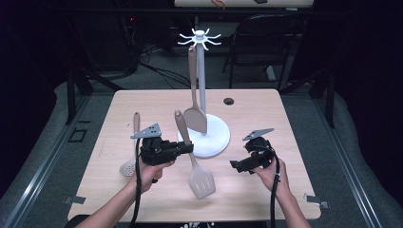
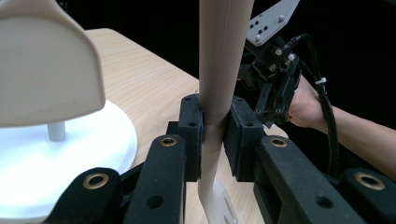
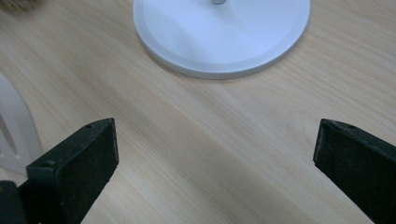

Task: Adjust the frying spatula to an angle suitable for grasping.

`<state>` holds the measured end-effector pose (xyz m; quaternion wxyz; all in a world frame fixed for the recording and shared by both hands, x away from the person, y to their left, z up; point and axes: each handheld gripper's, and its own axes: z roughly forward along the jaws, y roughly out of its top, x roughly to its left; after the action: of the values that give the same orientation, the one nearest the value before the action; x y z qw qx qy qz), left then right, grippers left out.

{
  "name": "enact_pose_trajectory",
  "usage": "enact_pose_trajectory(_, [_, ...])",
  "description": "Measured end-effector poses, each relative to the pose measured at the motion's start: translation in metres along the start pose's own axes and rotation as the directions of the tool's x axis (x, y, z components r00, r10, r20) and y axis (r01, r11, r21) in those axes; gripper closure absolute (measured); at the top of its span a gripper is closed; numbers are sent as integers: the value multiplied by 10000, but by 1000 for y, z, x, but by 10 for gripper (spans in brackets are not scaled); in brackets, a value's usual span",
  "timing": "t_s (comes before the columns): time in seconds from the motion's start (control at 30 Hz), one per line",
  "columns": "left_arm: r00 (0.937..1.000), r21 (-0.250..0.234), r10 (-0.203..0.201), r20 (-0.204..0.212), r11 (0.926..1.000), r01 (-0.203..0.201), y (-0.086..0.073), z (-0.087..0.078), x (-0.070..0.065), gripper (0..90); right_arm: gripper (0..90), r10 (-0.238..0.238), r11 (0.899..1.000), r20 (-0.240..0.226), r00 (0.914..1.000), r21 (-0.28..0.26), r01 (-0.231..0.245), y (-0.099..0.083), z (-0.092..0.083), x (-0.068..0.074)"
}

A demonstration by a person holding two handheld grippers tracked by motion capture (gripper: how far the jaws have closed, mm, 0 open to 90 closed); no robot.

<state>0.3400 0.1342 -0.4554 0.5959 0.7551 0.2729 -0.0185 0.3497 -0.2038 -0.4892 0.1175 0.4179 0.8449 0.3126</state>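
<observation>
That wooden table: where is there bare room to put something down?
The table is bare along its far left edge and far right corner, past the hole. The near strip between the two forearms is free too. The middle is crowded: the white stand, the slotted turner, and the skimmer.

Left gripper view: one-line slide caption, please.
Left gripper fingers clamp the slotted spatula's handle beside the white stand base.

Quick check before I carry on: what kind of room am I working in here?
Probably a recording lab, not a kitchen: a lone wooden table ringed by dark curtains, loose cables on the floor behind, and a black chair.
</observation>
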Motion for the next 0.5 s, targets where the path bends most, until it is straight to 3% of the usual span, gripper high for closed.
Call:
enact_pose_trajectory(0.2, [9993,99,384,-41,9992,-384,13,2,-3,779,0,77,9999,265,9996,-129,-73,-1,0,-2])
enact_pose_trajectory(0.4, [9927,387,1185,-226,9923,-1176,34,6,-10,778,0,201,9998,672,9975,-77,-196,-4,-1,-9])
enact_pose_trajectory(0.5, [9909,359,1325,-236,9907,-1316,42,8,-11,778,0,380,9992,700,9968,-183,-368,-5,-2,-14])
